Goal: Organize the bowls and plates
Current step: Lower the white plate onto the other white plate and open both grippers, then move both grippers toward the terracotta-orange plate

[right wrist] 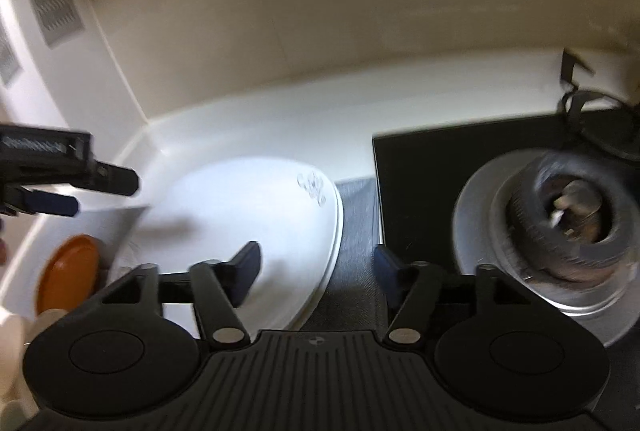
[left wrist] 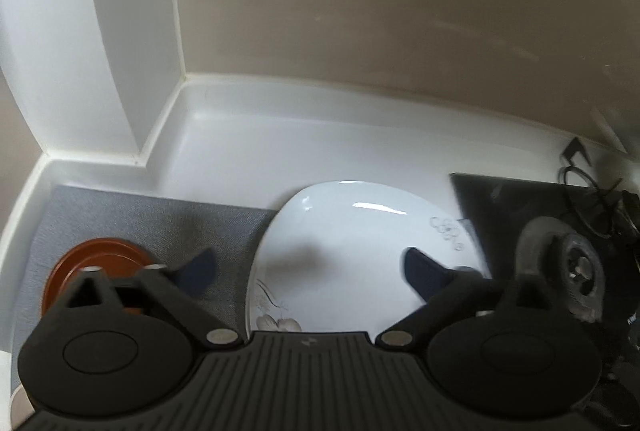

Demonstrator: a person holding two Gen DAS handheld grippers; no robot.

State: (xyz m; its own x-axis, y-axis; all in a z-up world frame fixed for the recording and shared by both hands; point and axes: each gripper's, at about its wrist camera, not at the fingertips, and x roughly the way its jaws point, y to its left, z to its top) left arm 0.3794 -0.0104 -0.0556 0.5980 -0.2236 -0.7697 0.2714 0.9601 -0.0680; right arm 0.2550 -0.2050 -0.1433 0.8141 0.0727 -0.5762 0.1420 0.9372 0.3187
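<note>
A white plate with a flower print (left wrist: 340,251) lies partly on a grey mat (left wrist: 160,227) on the white counter. My left gripper (left wrist: 308,271) is open above the plate, one finger over the mat, one over the plate's right side. A brown bowl (left wrist: 96,263) lies on the mat to the left, partly hidden by the gripper. In the right wrist view my right gripper (right wrist: 316,267) is open above the plate's right edge (right wrist: 248,215) and the mat (right wrist: 356,231). The left gripper (right wrist: 76,187) shows at the left, and the brown bowl (right wrist: 68,275) below it.
A black stove top (right wrist: 432,183) with a gas burner (right wrist: 560,223) lies to the right; it also shows in the left wrist view (left wrist: 520,215). A beige wall (left wrist: 400,31) and a white corner column (left wrist: 120,71) close the counter's back and left. Black cables (left wrist: 588,179) lie at the far right.
</note>
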